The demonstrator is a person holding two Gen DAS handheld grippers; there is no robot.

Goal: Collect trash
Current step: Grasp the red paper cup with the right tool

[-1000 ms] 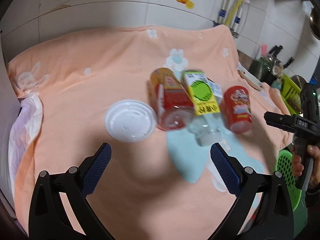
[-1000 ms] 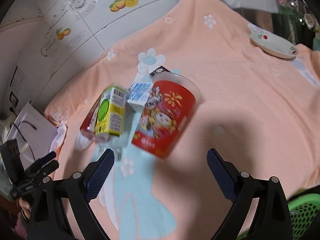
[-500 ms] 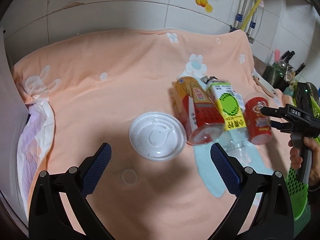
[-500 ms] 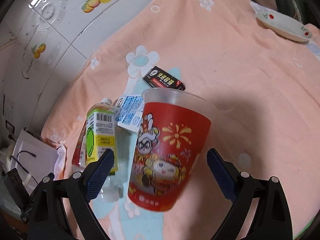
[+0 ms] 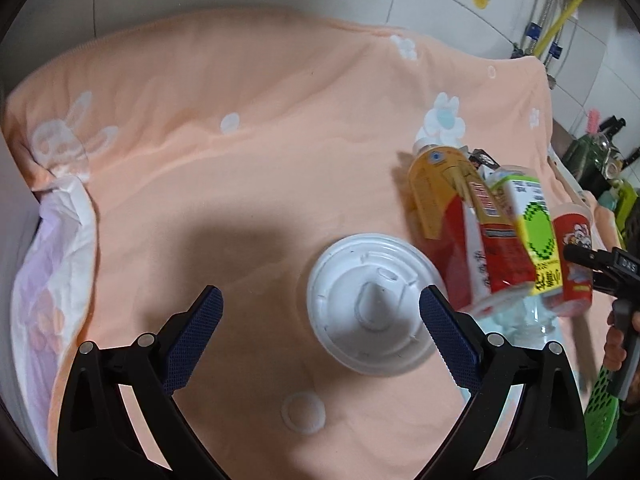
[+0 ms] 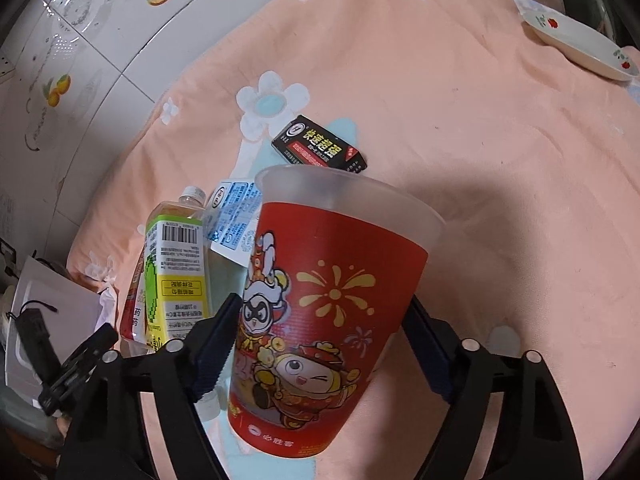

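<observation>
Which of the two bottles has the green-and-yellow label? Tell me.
The right-hand bottle, lying beside the red cup, wears the green-and-yellow label. The other bottle, nearer the white lid, has an orange-and-red label.

On the blanket point(image 5: 240, 92) we've got the lid point(image 5: 374, 306) lying flat just left of two bottles point(image 5: 452, 220) side by side, the cup point(image 6: 328, 312) on their right, a carton point(image 6: 234, 216) and small box point(image 6: 320, 148) behind them, and a dish point(image 6: 580, 46) far off right.

Left hand-held gripper point(image 5: 320, 316): black plastic frame, silver screws, blue textured finger pads point(image 5: 192, 336). Right hand-held gripper point(image 6: 320, 348): same build; bare-skinned hand point(image 5: 616, 354) on grey handle.
</observation>
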